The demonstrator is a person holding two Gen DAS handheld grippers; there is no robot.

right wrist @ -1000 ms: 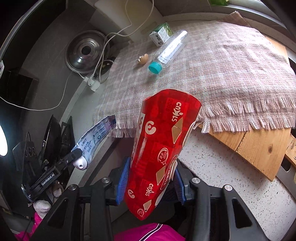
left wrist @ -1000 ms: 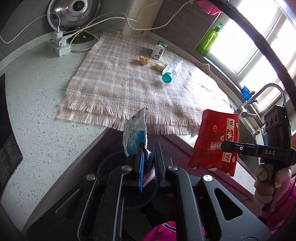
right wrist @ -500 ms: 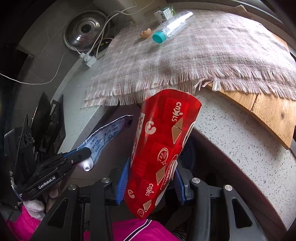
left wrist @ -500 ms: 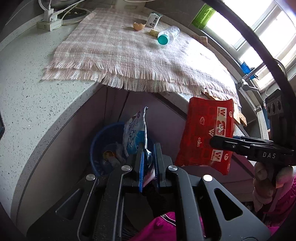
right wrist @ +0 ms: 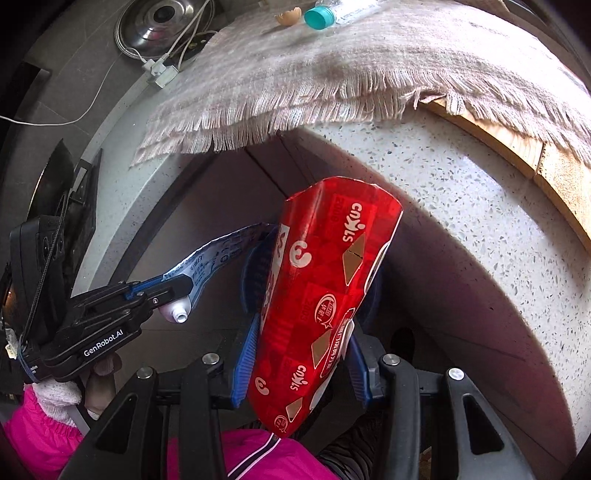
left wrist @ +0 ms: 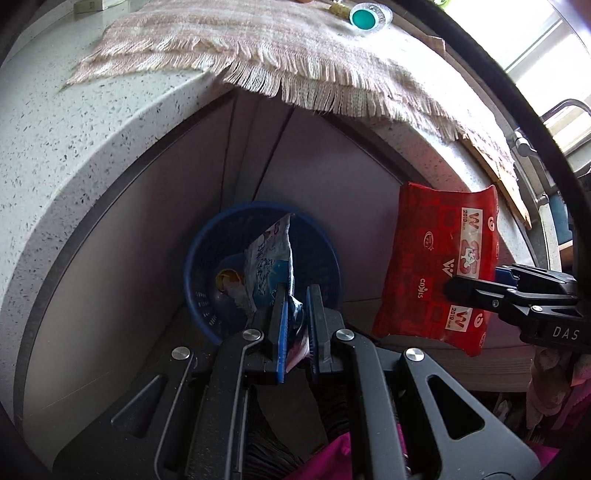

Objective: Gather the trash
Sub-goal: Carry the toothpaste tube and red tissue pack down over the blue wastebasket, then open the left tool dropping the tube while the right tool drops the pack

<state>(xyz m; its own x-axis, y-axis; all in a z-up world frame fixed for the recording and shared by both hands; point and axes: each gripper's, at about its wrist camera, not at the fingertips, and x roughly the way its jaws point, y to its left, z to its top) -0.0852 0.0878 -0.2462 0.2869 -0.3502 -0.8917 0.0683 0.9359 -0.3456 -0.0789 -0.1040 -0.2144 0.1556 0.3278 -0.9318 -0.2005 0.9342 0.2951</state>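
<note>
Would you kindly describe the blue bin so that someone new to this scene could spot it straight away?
Find the speckled white counter with the fringed pink cloth hanging over its edge. Below that edge, on the floor against the grey cabinet front, stands the blue bin. It is the only round, perforated blue basket there, already holding some scraps.

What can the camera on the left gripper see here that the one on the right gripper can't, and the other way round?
Only the left wrist view shows the inside of the blue bin under the counter, with scraps already in it, plus a tap at the far right. Only the right wrist view shows the steel lid, the white power strip, an eggshell and the wooden board. Both show the fringed cloth, the teal-capped bottle, the red packet clamped in the right gripper, and the blue-white squeezed tube clamped in the left gripper.
</note>
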